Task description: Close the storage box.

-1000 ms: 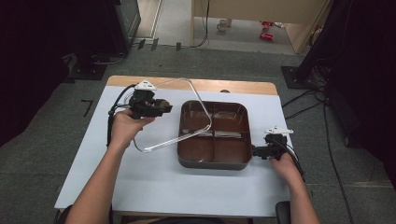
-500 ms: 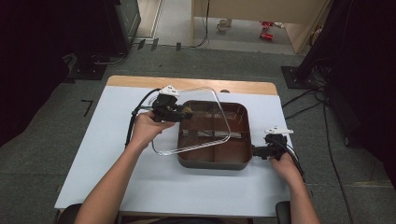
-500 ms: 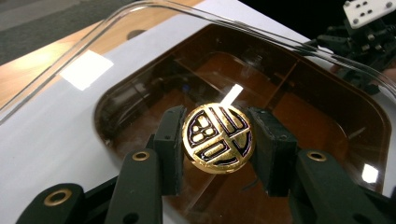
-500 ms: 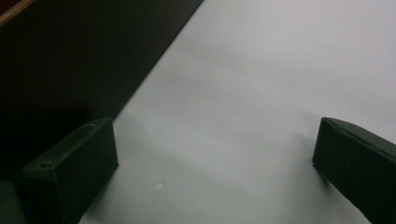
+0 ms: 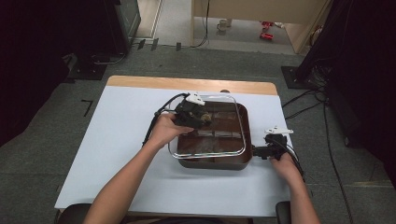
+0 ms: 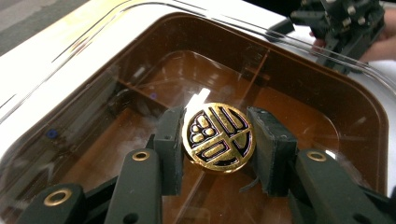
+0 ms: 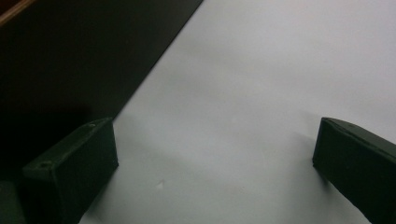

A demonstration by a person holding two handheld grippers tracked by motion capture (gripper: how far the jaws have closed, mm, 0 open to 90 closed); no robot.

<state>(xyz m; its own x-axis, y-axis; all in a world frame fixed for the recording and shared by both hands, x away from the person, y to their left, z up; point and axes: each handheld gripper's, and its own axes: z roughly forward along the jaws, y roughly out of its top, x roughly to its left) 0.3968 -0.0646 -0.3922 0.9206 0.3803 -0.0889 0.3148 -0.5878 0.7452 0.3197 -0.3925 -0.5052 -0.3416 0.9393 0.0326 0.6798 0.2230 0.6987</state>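
Observation:
A brown square pan (image 5: pixel 212 163) with inner dividers stands on the white table (image 5: pixel 116 154). A clear glass lid (image 5: pixel 229 105) lies nearly level over the pan, shifted a little to the left; I cannot tell whether it rests on the rim. My left gripper (image 5: pixel 198 116) is shut on the lid's round gold-and-black knob (image 6: pixel 218 137), with its black pads (image 6: pixel 170 140) pressed on both sides. Through the glass (image 6: pixel 93 70) the pan's brown wall (image 6: pixel 336 98) shows. My right gripper (image 5: pixel 261 151) stands open at the pan's right side, its jaws (image 7: pixel 215 154) wide apart over bare table beside the dark pan wall (image 7: pixel 70 56).
A wooden strip (image 5: pixel 187 84) runs along the table's far edge. Cables trail over the carpet on the right (image 5: pixel 303 100). Dark stands (image 5: pixel 102 46) flank the table at the back. My right gripper (image 6: pixel 343 23) shows beyond the pan's far corner in the left gripper view.
The lid, tilted up at the pan's left a second ago, has swung right and come down level over the pan, carried by the left gripper. The right gripper has stayed put.

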